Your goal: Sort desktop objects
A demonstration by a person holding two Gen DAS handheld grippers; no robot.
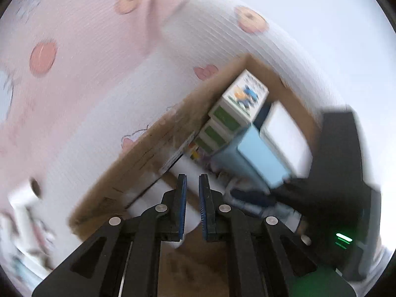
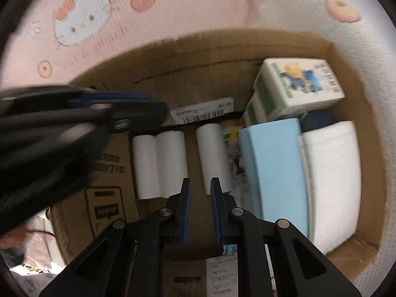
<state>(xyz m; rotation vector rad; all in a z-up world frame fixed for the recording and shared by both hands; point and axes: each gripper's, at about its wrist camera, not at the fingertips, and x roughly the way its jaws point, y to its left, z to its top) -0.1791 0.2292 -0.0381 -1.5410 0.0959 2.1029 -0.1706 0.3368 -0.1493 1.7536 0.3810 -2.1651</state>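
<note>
3 white rolls (image 2: 170,163) just beyond right hand-held gripper (image 2: 200,185)

Pink cartoon-print mat (image 2: 104,37), open cardboard box (image 2: 356,113) resting on it, white cushion (image 2: 297,7) alongside

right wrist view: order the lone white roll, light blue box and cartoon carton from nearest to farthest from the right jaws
1. Lone white roll, just ahead, slightly right of the right gripper.
2. Light blue box, standing to the right.
3. Cartoon carton, far right corner of the cardboard box.
</note>
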